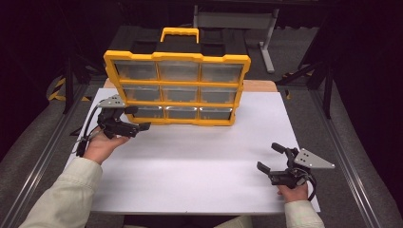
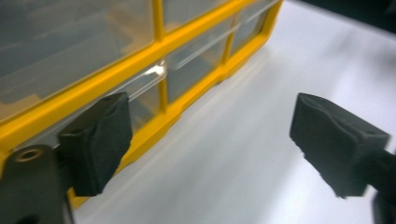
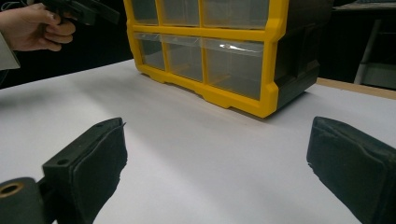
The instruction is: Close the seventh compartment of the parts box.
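Observation:
A yellow-framed organizer with clear drawers, a black body and a yellow handle stands upright at the back of the white table top. My left gripper hovers open by the cabinet's lower left corner, with nothing between its pads. In the left gripper view the organizer runs close along the left pad, and bare white surface shows between the jaws of the gripper. My right gripper rests open at the front right, empty, facing the organizer across the table, and its own view shows its jaws wide apart.
The white table top spreads between the two hands. A wooden strip shows behind the cabinet's right side. Metal rails flank the table, and a grey desk leg stands at the back. The left hand appears far off.

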`<state>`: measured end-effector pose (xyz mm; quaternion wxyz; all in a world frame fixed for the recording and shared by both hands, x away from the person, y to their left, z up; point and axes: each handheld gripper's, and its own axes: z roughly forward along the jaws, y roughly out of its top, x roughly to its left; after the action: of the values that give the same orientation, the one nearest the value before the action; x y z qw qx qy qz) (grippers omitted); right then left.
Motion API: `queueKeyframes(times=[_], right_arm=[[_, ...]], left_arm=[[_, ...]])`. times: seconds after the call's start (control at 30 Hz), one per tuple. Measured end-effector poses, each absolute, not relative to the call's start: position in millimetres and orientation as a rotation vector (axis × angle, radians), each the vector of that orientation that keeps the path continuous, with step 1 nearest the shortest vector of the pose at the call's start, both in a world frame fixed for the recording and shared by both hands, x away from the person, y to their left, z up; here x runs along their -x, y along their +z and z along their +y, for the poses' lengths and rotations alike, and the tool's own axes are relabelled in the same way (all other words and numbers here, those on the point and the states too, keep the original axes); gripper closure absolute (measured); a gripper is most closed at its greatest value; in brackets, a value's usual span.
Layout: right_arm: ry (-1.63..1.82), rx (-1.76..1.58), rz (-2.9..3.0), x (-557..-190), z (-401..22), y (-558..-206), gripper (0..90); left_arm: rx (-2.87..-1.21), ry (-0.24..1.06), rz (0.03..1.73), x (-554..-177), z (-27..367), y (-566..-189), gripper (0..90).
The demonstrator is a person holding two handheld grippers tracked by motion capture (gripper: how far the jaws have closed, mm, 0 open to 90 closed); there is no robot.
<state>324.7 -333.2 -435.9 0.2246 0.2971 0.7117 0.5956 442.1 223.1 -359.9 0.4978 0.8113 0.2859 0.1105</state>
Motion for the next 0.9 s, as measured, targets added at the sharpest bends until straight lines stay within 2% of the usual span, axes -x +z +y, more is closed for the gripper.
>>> queueKeyframes(times=[0.27, 0.5, 0.9], right_arm=[[1.607, -0.801, 1.974, -325, -334, -433, 4.0], [1.575, -0.802, 1.987, -325, -335, -432, 2.4], [1.511, -0.791, 2.036, -327, -331, -432, 2.3]], left_arm=[[-1.831, 0.272, 0.643, -414, 231, -363, 4.2], [-1.725, 0.297, 0.628, -390, 240, -374, 2.6], [-1.641, 0.335, 0.625, -359, 261, -402, 3.1]])
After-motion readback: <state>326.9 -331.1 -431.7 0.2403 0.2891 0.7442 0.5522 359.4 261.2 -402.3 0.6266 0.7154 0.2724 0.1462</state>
